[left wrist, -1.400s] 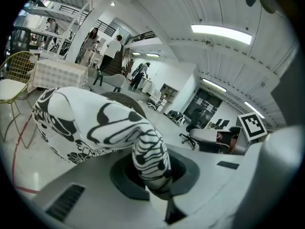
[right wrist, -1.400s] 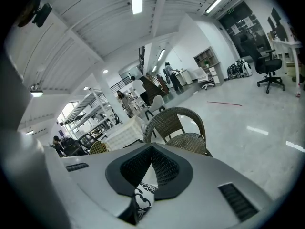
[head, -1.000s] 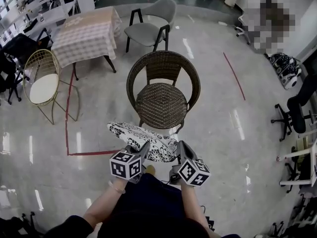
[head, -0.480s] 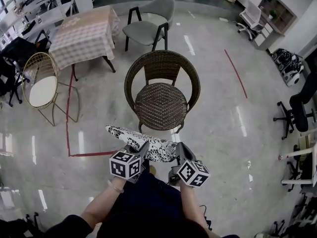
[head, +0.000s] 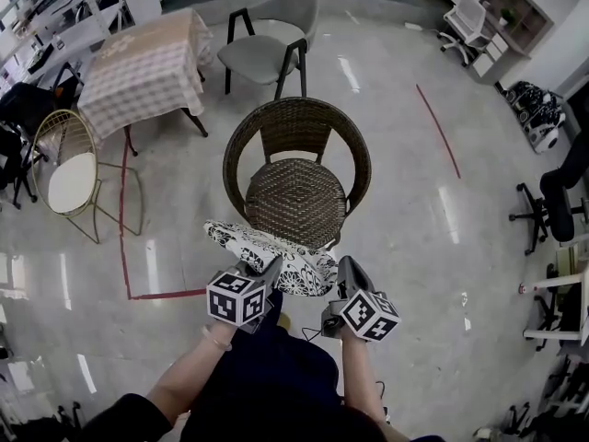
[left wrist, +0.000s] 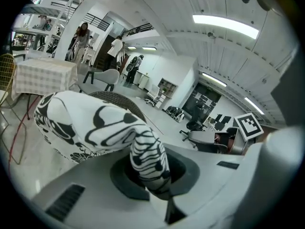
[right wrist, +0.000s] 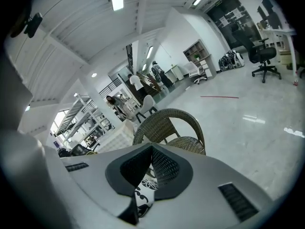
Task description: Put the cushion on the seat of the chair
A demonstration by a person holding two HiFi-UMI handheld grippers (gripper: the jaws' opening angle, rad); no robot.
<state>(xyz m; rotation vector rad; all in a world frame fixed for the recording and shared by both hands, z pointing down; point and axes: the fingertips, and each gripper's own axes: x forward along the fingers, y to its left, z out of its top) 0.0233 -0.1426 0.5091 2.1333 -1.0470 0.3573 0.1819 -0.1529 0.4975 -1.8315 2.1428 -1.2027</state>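
Observation:
The black-and-white patterned cushion (head: 270, 256) hangs in the air just in front of the brown wicker chair (head: 296, 190), its far edge over the front rim of the round seat. My left gripper (head: 269, 271) is shut on the cushion's near left edge. In the left gripper view a fold of the cushion (left wrist: 95, 123) is pinched between the jaws. My right gripper (head: 342, 273) is shut on the near right edge. In the right gripper view a strip of the cushion (right wrist: 143, 197) shows between the jaws, with the wicker chair (right wrist: 174, 128) beyond.
A table with a checked cloth (head: 138, 67) and a grey chair (head: 267, 49) stand behind the wicker chair. A gold wire chair (head: 69, 168) is at the left, beside red floor tape (head: 122, 238). Office chairs (head: 557, 201) line the right. People stand far off (left wrist: 81, 35).
Both grippers have carried the cushion forward toward the wicker chair. Its far edge has gone from short of the seat to over the seat's front rim.

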